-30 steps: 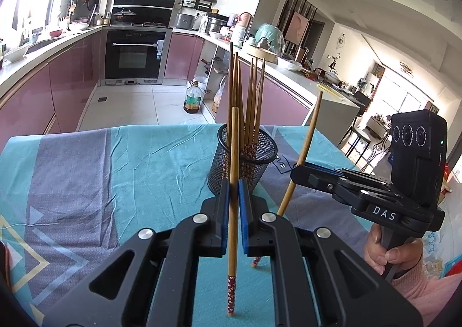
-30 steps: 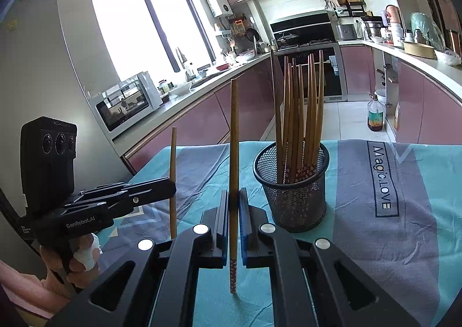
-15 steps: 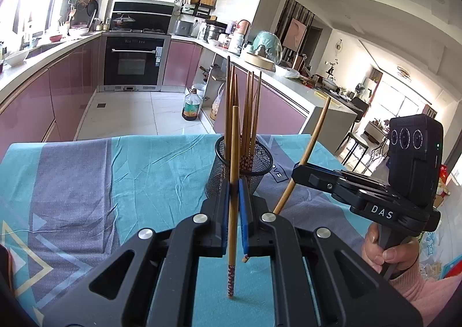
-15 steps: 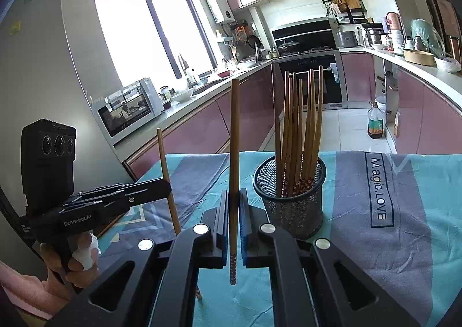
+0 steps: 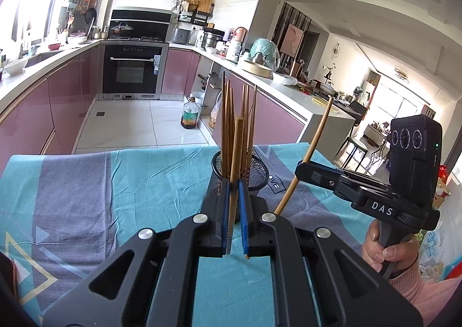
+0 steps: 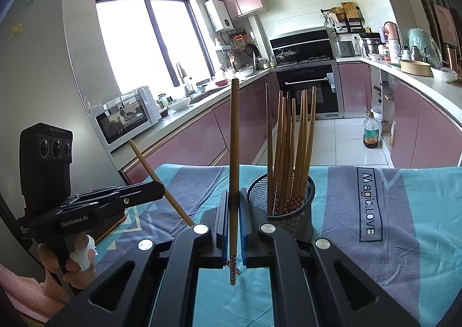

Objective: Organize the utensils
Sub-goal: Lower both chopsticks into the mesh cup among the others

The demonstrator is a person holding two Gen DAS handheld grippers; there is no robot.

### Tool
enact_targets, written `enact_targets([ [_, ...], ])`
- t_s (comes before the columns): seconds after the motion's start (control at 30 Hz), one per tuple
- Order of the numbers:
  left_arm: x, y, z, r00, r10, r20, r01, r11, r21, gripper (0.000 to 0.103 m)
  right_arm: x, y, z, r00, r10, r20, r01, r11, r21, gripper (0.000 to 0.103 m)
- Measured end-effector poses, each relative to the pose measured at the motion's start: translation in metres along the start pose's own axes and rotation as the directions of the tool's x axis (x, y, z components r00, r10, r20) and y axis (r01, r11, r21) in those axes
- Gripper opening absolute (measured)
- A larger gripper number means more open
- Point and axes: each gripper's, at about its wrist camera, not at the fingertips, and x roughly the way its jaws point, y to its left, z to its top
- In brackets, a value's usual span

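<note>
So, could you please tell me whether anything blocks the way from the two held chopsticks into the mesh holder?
Nothing visible does. The mesh holder has an open top; only the chopsticks standing in it crowd it. The left gripper and right gripper each hold one chopstick beside it.

Each fisheye camera sits just behind its own gripper, looking slightly down over the counter toward the far kitchen. Both views share the mesh chopstick holder close ahead, and each catches the other gripper.
</note>
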Motion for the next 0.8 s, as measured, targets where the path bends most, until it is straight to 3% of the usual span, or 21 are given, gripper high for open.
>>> enact_targets([
  [0.8, -0.011, -0.009, 0.025, 0.997, -0.011, 0.077, 0.008, 0.999, 0.043, 0.007, -0.012, -0.001, 0.032, 0.997, -0.019, 0.075, 0.022, 0.999, -0.046, 0.006],
])
